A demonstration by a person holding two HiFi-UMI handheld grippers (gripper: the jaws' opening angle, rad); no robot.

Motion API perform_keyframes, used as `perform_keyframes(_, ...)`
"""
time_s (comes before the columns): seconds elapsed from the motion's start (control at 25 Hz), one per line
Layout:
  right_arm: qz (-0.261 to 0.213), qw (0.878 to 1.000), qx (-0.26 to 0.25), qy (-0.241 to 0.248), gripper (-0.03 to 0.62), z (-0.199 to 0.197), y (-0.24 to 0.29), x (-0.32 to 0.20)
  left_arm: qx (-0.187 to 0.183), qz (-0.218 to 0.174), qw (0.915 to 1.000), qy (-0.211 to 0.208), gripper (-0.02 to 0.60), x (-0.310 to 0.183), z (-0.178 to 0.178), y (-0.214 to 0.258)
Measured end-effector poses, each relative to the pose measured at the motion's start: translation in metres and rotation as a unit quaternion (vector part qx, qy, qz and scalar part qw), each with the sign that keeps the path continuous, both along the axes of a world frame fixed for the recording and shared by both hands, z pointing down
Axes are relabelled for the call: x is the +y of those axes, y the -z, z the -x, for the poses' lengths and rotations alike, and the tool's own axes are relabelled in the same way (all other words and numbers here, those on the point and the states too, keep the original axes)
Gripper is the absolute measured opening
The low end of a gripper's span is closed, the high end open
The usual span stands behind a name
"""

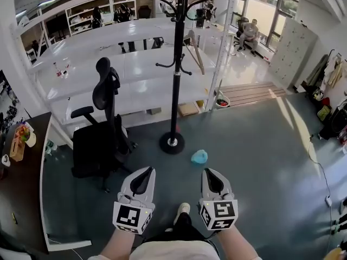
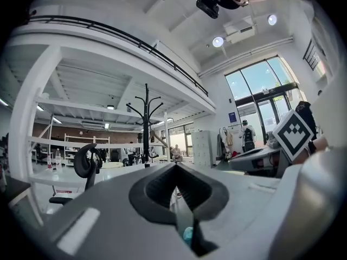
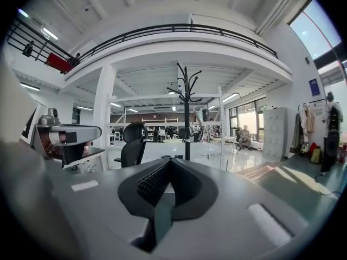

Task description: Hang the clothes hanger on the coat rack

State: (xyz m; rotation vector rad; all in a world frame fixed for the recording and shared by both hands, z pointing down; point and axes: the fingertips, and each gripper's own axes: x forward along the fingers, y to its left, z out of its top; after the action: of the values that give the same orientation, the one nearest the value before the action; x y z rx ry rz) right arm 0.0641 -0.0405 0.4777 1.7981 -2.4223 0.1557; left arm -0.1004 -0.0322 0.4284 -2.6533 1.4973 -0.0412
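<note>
The black coat rack point(image 1: 177, 64) stands on the grey floor ahead of me, its round base point(image 1: 172, 143) just beyond both grippers. A thin greenish curve point(image 1: 191, 14) hangs by an upper right hook; I cannot tell whether it is the clothes hanger. My left gripper point(image 1: 147, 169) and right gripper point(image 1: 208, 170) are side by side low in the head view, both shut with nothing between the jaws. The rack also shows beyond the left gripper point(image 2: 175, 164) as a coat rack point(image 2: 146, 124), and beyond the right gripper point(image 3: 169, 160) as a coat rack point(image 3: 186, 110).
A small teal object point(image 1: 199, 157) lies on the floor right of the rack's base. A black office chair point(image 1: 103, 137) stands to the left, with a dark desk point(image 1: 21, 199) beyond it. White shelving point(image 1: 135, 64) runs behind the rack. A person point(image 1: 249, 32) sits far back right.
</note>
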Motion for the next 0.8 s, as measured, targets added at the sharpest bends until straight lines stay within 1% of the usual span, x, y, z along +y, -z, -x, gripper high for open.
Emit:
perform_keyframes(0.24, 0.006, 1.0, 0.0, -0.001, 0.026, 0.008, 0.0, 0.033, 0.006, 0.007, 0.9999, -0.007, 0.0, 0.028, 0.002, -0.002)
perform_keyframes(0.32, 0.003, 1.0, -0.004, -0.004, 0.026, 0.008, 0.001, 0.041, 0.004, 0.003, 1.0, -0.005, 0.0, 0.034, 0.004, -0.001)
perform_keyframes(0.48, -0.003, 1.0, -0.006, 0.01, 0.026, 0.013, 0.006, 0.043, 0.003, -0.008, 1.0, 0.005, 0.0, 0.037, 0.009, 0.005)
perform_keyframes(0.8, -0.005, 1.0, 0.0, 0.022, 0.025, 0.018, 0.011, 0.045, 0.005, -0.006, 0.9999, 0.014, 0.0, 0.041, 0.013, 0.004)
